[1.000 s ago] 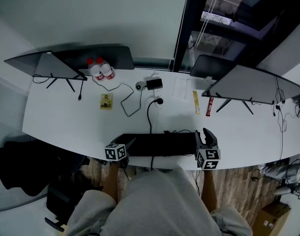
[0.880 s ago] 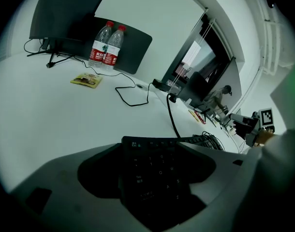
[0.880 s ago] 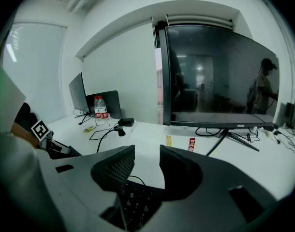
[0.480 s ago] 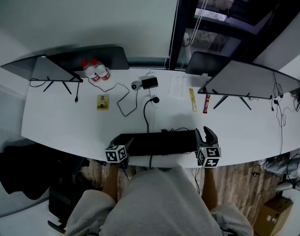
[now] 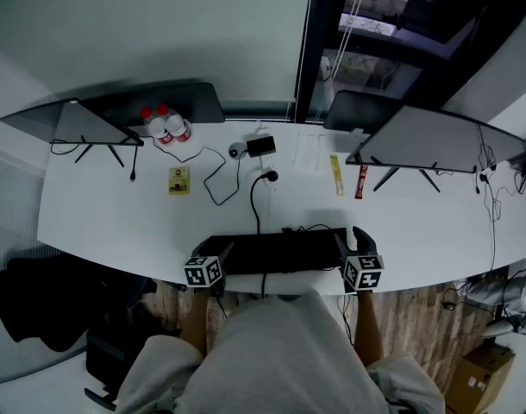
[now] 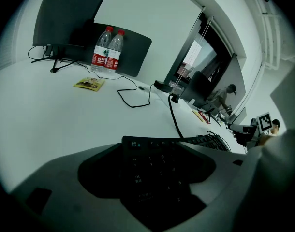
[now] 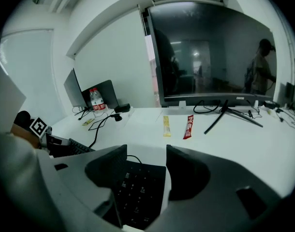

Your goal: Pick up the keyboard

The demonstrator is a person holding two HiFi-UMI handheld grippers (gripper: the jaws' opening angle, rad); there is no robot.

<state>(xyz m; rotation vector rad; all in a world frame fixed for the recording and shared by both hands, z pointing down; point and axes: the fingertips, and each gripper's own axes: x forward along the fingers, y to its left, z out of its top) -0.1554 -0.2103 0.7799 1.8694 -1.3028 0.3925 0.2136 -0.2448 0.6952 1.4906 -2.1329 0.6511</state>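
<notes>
The black keyboard [image 5: 276, 251] lies along the front edge of the white desk [image 5: 116, 218], its cable [image 5: 256, 201] running toward the back. My left gripper [image 5: 223, 251] is at the keyboard's left end. In the left gripper view the jaws of the left gripper [image 6: 167, 151] stand wide apart, with the Esc corner of the keyboard [image 6: 157, 168] between them. My right gripper [image 5: 349, 240] is at the right end. In its own view the right gripper [image 7: 146, 163] straddles the number pad of the keyboard [image 7: 140, 187]. A thin white strip of desk shows beside the right jaw.
Two water bottles [image 5: 164, 123] and a yellow packet [image 5: 178, 179] sit back left by a monitor [image 5: 82, 119]. A yellow stick pack [image 5: 337, 175] and a red one [image 5: 360, 182] lie by the right monitor [image 5: 435, 145]. An adapter and plugs [image 5: 263, 147] sit mid-back. My lap is below the desk edge.
My right gripper has slid left and inward onto the keyboard's right end. The left gripper and the keyboard have stayed where they were.
</notes>
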